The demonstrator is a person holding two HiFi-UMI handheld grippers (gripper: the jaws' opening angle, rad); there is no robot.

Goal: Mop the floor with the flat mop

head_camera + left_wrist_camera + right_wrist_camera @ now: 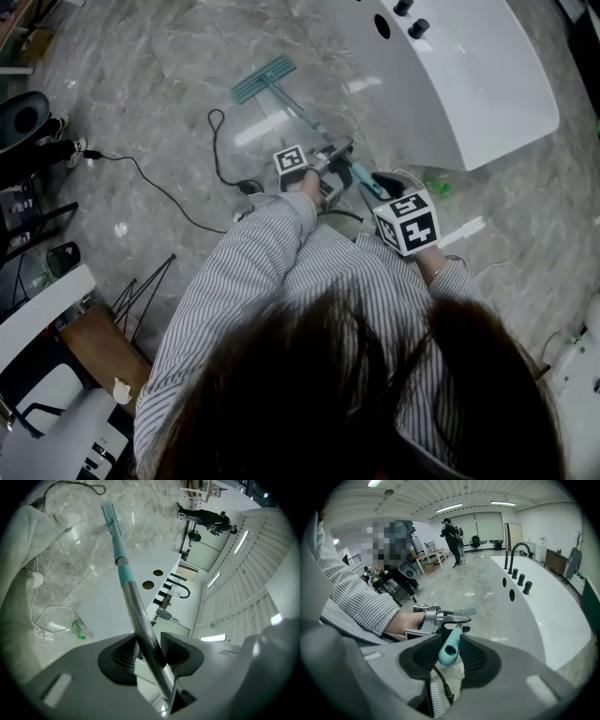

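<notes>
A glossy grey marbled stone floor (pixel 141 84) fills the head view. A large white tub with black taps (pixel 478 84) sits at the upper right, and a thin black cable (pixel 159 187) loops across the left centre. The flat mop's teal rectangular head (pixel 263 79) lies flat on the floor at the upper centre, near the tub's edge. Its long silver-and-teal pole (pixel 302 114) slants down the frame to both grippers at the centre.

The left gripper (pixel 330 161) is clamped on the bare metal stretch of the pole. The right gripper (pixel 382 184) is closed round the teal top end of the handle, nearer the person's body. This split hold seems chosen for leverage: the end grip can drive the stroke while the lower grip guides the shaft and presses the head down. The low slant of the pole suits keeping the head flat on the stone.

The left gripper view looks straight along the pole. It shows the ribbed head resting on the floor at its upper left and a teal collar (pixel 125 573) where metal meets plastic. It also shows a small green bottle in clear wrap (pixel 77 630) at the lower left, which is only a green speck in the head view.

The right gripper view shows the hollow open end of the handle seated between that gripper's ribbed pads. It also takes in the person's striped sleeve (pixel 356 606) at the left and standing figures (pixel 452 531) far off at the top centre, none of which the head view catches.
</notes>
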